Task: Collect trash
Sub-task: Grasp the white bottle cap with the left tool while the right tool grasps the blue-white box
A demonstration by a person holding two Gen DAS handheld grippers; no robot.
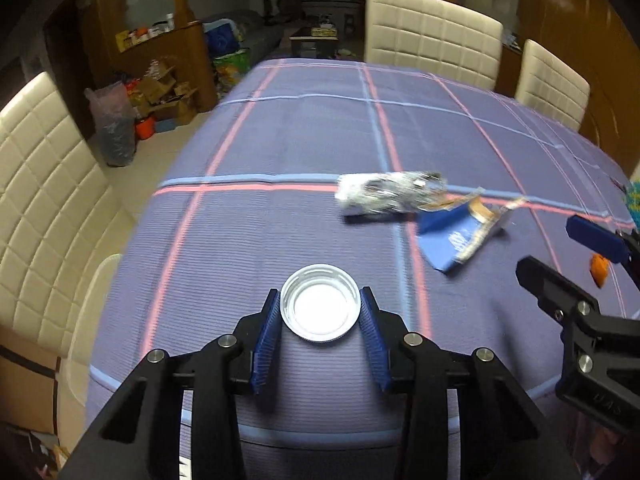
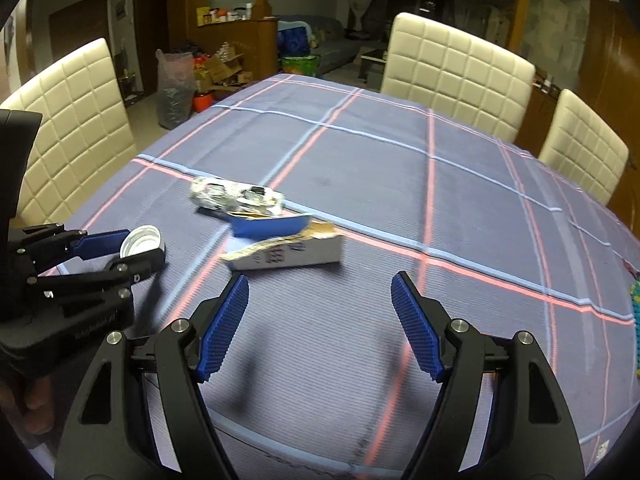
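The left gripper [image 1: 320,312] holds a white lid [image 1: 320,309] between its two blue pads [image 1: 267,336], one pad on each side of the rim, so the lid sits with its hollow side up and cannot slip down; in the right wrist view the same lid [image 2: 141,241] appears lifted a little above the table [image 2: 400,160], which suggests it is being carried, not just touched. The grip is on the rim because the lid is flat and low, and I think this is the only way to pick it from the cloth. The right gripper [image 2: 320,304] is wide open and holds nothing; it hovers over the table, with the torn blue box [image 2: 286,248] just ahead of its fingers and slightly to their left. Behind the box, further ahead, lies a crumpled foil wrapper [image 2: 236,198], touching or almost touching the box; I cannot tell which. From the left gripper these two pieces are ahead and to the right. The open jaws point toward the box, so I judge the box is the next thing to take. No trash bin shows in either view, so where the lid must go is not clear. The box is light and torn, so it may bend when it is squeezed
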